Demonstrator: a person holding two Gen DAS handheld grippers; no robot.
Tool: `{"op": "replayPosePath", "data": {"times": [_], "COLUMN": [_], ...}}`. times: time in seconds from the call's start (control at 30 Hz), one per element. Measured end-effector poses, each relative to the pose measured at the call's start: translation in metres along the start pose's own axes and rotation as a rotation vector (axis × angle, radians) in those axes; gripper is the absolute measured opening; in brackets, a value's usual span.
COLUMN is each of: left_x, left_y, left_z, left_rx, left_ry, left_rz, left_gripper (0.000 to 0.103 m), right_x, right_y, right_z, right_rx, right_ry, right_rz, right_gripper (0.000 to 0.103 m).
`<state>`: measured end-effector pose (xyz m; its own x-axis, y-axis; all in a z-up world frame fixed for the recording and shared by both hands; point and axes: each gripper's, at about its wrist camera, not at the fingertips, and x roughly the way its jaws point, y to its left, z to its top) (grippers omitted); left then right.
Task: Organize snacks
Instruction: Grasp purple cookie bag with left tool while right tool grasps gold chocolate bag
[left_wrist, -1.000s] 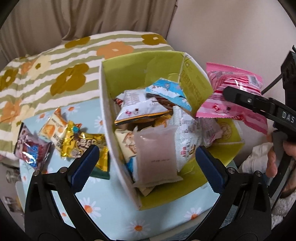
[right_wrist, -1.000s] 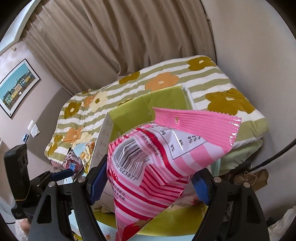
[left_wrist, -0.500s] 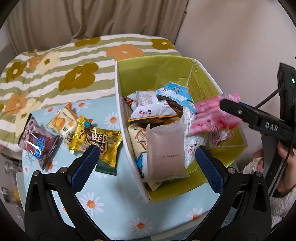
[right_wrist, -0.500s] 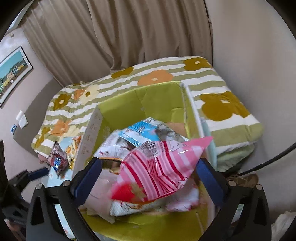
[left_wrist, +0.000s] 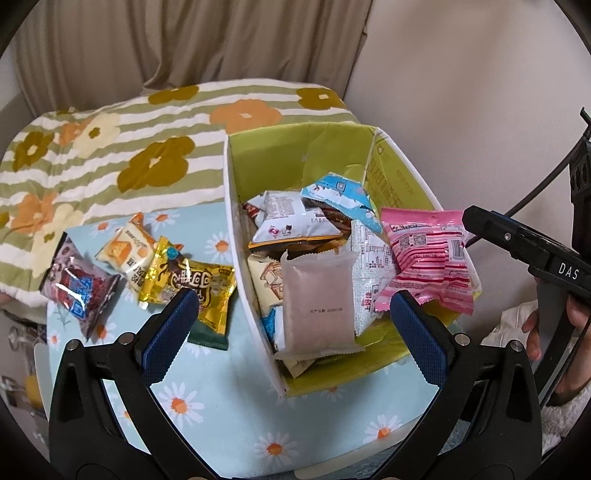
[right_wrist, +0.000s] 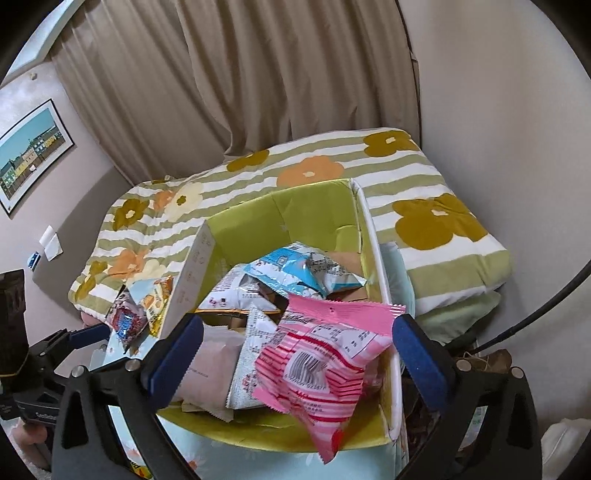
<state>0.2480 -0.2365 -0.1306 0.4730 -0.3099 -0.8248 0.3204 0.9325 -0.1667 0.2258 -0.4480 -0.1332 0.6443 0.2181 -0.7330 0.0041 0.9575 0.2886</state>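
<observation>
Both your grippers (left_wrist: 291, 321) (right_wrist: 297, 354) gape empty, pink striped foil packet (right_wrist: 325, 365) boxed; next, that yellow wrapper (left_wrist: 199, 288) centre-left.

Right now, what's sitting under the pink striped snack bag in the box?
The pink striped bag lies on a white printed packet by the green box's right wall. Anything deeper beneath is covered.

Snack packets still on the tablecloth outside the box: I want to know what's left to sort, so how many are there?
3, all left of the green box: a dark red-and-blue packet farthest left, an orange-and-white one beside it, and a yellow one nearest the box. A dark green edge under it may be another.
</observation>
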Motion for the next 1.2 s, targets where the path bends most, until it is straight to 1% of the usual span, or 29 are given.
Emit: {"op": "replayPosePath", "data": {"times": [0.2, 0.4, 0.5, 0.63, 0.7, 0.83, 0.93, 1.07, 1.2], "left_x": [-0.02, -0.048, -0.063, -0.079, -0.086, -0.091, -0.092, -0.088, -0.078], "left_y": [0.011, 0.035, 0.056, 0.09, 0.111, 0.152, 0.185, 0.229, 0.269], "left_z": [-0.012, -0.031, -0.043, -0.054, -0.057, -0.058, -0.058, -0.057, -0.052], "left_rx": [-0.038, -0.095, -0.143, -0.208, -0.231, -0.262, -0.278, -0.275, -0.289], "left_ry": [-0.023, -0.062, -0.08, -0.098, -0.109, -0.109, -0.09, -0.059, -0.026], "left_rz": [0.043, 0.13, 0.168, 0.19, 0.205, 0.207, 0.199, 0.185, 0.139], "left_gripper": [0.102, 0.102, 0.102, 0.102, 0.102, 0.102, 0.102, 0.102, 0.102], "right_x": [-0.006, -0.011, -0.01, -0.005, 0.001, 0.012, 0.021, 0.039, 0.063], "right_y": [0.018, 0.048, 0.069, 0.096, 0.108, 0.136, 0.157, 0.189, 0.223], "right_z": [0.001, 0.001, 0.0, -0.003, -0.004, -0.006, -0.008, -0.009, -0.009], "right_rx": [-0.039, -0.126, -0.168, -0.2, -0.215, -0.208, -0.181, -0.173, -0.155], "right_ry": [-0.01, -0.03, -0.04, -0.033, -0.027, -0.038, -0.047, -0.029, -0.007], "right_rz": [0.051, 0.125, 0.156, 0.192, 0.192, 0.186, 0.197, 0.19, 0.181], "right_gripper": [0.102, 0.102, 0.102, 0.102, 0.102, 0.102, 0.102, 0.102, 0.102]}}
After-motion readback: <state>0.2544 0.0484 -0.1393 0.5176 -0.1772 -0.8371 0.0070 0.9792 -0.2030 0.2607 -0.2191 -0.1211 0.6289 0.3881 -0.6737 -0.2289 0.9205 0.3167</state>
